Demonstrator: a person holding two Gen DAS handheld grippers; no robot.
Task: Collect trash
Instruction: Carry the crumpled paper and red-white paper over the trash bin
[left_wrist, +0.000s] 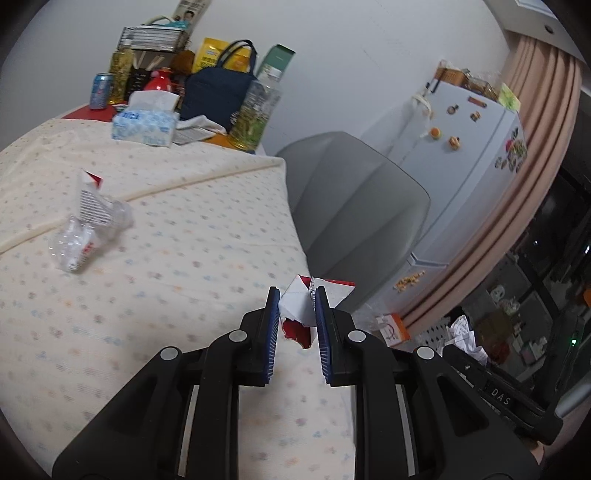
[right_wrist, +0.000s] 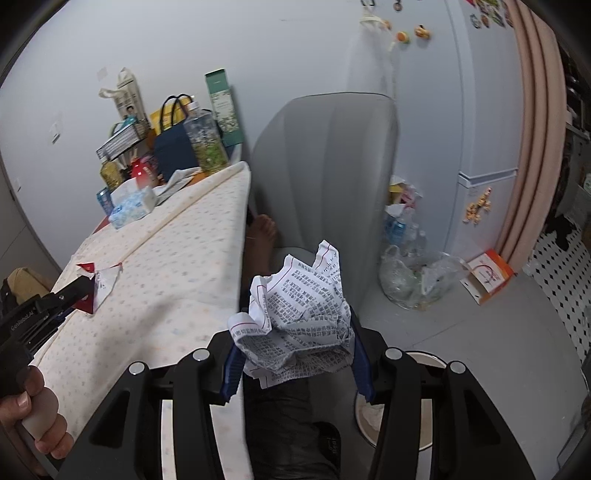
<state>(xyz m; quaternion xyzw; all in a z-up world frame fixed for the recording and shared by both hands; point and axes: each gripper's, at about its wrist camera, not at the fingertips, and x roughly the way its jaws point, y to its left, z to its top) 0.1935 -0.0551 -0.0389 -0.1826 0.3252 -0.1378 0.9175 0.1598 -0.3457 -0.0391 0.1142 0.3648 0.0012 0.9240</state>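
My left gripper (left_wrist: 295, 297) is shut on a torn red and white wrapper (left_wrist: 297, 306), held just above the table's right edge; it also shows in the right wrist view (right_wrist: 98, 286). A crumpled clear plastic wrapper (left_wrist: 86, 229) lies on the dotted tablecloth (left_wrist: 166, 258) to the left. My right gripper (right_wrist: 295, 332) is shut on a crumpled ball of printed paper (right_wrist: 299, 314), held off the table's edge above the floor. A round bin (right_wrist: 413, 402) with a white rim sits just below and right of it, partly hidden by the gripper.
A tissue box (left_wrist: 146, 123), soda can (left_wrist: 100, 91), bottles, a navy bag (left_wrist: 218, 92) and boxes crowd the table's far end. A grey chair (right_wrist: 325, 177) stands beside the table. Plastic bags of bottles (right_wrist: 410, 273) and a fridge (right_wrist: 476, 129) stand beyond.
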